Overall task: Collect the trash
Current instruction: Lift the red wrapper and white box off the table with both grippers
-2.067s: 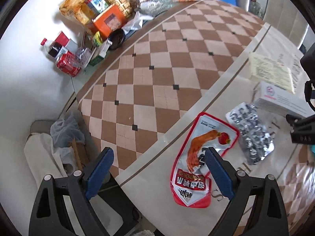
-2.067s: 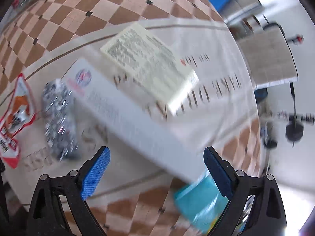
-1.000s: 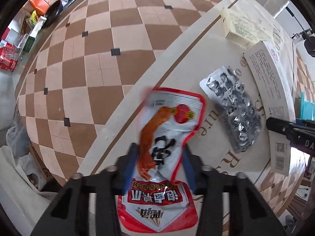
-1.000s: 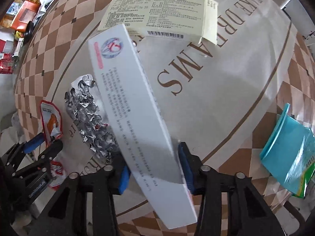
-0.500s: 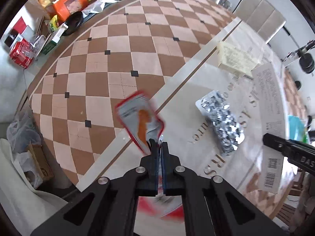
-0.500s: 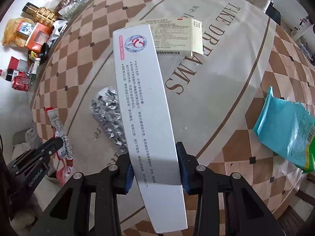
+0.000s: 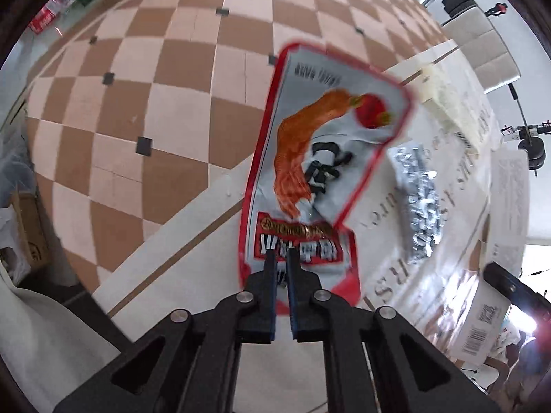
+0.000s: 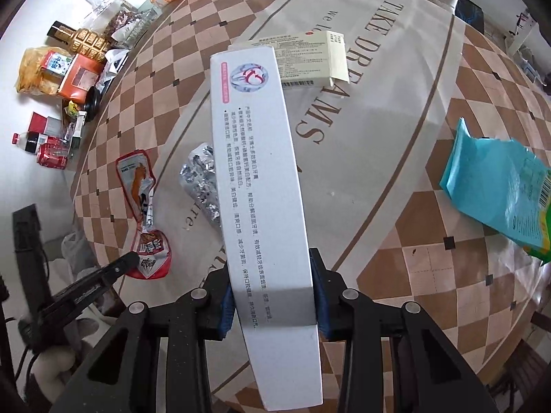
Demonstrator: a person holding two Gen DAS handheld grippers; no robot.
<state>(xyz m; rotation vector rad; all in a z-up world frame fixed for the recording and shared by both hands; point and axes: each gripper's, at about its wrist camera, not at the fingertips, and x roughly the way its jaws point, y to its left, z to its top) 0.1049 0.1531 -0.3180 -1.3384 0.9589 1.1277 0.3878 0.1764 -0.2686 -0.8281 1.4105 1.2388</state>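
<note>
Checkered surface (image 8: 413,258) is lying below us: our left tongs (image 7: 279,258) are pinching the red-and-white plastic snack pouch (image 7: 320,158) by its edge, jaws just reopening slightly, so it may slip; right tongs (image 8: 272,296) are clamping the long white cardboard box (image 8: 261,179), which could pivot.

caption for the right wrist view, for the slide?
Right claw shut on a long white toothpaste box above the checkered table; left claw grips a red snack wrapper.
</note>
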